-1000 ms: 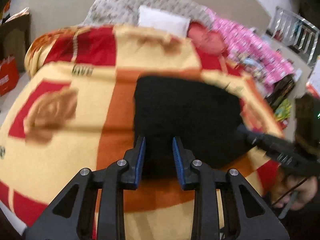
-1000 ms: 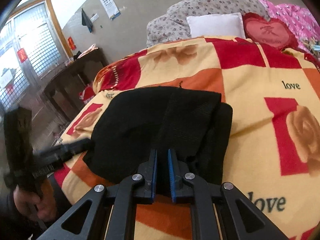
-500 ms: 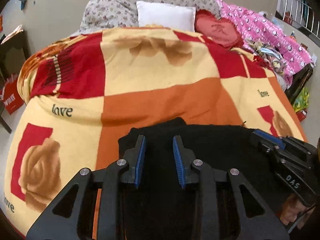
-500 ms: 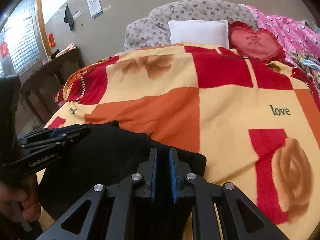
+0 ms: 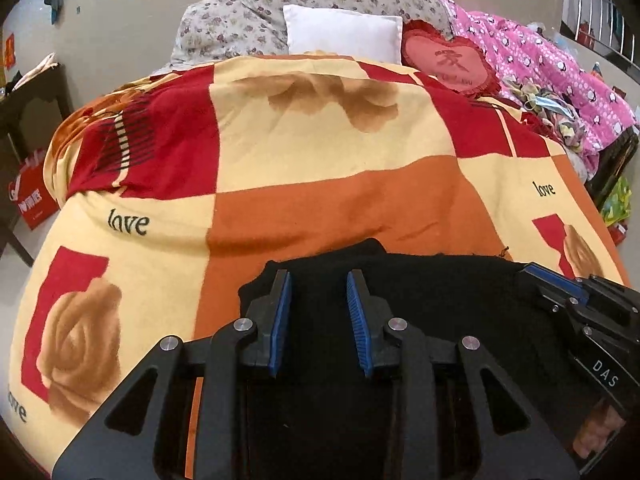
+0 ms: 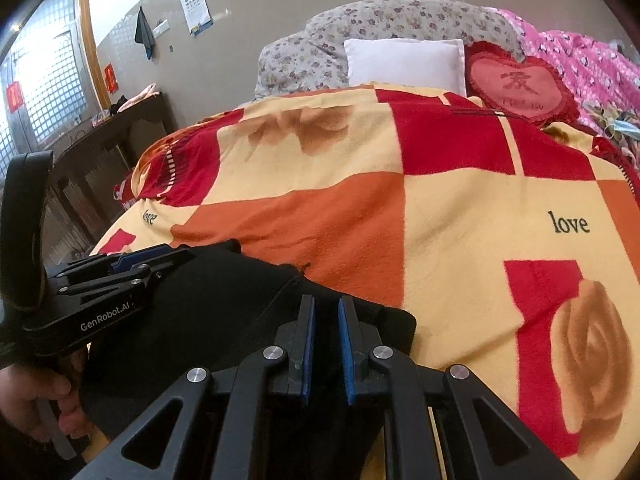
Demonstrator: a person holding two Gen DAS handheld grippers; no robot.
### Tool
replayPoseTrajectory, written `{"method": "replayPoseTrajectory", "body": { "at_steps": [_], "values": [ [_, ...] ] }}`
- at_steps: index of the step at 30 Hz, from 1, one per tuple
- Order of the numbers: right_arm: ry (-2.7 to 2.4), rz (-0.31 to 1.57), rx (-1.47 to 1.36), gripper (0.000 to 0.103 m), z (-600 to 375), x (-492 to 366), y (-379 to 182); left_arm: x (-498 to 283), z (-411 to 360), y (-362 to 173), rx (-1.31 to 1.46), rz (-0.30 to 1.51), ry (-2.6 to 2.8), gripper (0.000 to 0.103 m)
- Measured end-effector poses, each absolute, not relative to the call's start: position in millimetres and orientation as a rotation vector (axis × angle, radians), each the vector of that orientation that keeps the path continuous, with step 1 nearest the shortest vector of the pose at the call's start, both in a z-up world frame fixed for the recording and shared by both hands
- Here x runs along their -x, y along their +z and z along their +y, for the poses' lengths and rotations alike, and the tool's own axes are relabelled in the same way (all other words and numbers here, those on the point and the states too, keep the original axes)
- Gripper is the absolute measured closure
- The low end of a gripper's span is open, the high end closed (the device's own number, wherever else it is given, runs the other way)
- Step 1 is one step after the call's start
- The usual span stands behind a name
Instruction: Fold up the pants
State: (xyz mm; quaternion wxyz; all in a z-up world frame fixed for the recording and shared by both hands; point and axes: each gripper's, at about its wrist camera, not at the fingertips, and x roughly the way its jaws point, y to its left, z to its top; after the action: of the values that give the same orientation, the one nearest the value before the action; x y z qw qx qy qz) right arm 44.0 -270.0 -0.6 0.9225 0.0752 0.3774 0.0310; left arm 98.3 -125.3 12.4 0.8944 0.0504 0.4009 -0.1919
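Both grippers have come toward the near edge of the bed since a second ago, and the black cloth that lay spread out ahead of them now lies close under both cameras; the far edge of it has come nearer with them.

Item, pants (image 5: 432, 304): black, lying on the near part of the blanket (image 5: 320, 184), over the orange and yellow squares. Far edge runs roughly level across the left view, with a small hump near the middle. Seen from the right, a rounded corner lies just right of the right tool.

Item, left gripper (image 5: 318, 312): jaws parted a moderate way, blue pads facing each other, black cloth showing between and below them. Whether the pads press any cloth cannot be told from here.

Item, right gripper (image 6: 325, 336): jaws drawn nearly together, only a narrow slot left. Black cloth lies under the tips; whether a fold is pinched in that slot cannot be told.

Item, a person's hand (image 6: 36, 404): wrapped around the left tool's handle.

Other fixtures: white pillow (image 5: 344, 30) and red heart cushion (image 5: 448, 60) at the head of the bed, well clear of the work.

Step in hand, by my reckoning: a fold drawn toward the near edge, pants already doubled at least once.

Next move calls for laying the edges even, letting go cleanly, then smoothing or taking a fresh edge for another fold.
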Motion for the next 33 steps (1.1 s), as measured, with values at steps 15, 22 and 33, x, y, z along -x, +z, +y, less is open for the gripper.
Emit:
{"method": "replayPoseTrajectory", "body": {
  "at_steps": [15,22,33],
  "values": [
    [0.073,0.792,-0.266,0.091,-283,-42,6,-99,-121,13,-0.077,0.817,-0.426,0.074],
    [0.107,0.71,-0.152,0.089,-248,21,44,-58,-74,42,0.027,0.759,-0.532,0.075],
    [0.128,0.736,-0.339,0.076,-267,28,22,-53,-59,32,0.081,0.842,-0.566,0.075]
  ]
}}
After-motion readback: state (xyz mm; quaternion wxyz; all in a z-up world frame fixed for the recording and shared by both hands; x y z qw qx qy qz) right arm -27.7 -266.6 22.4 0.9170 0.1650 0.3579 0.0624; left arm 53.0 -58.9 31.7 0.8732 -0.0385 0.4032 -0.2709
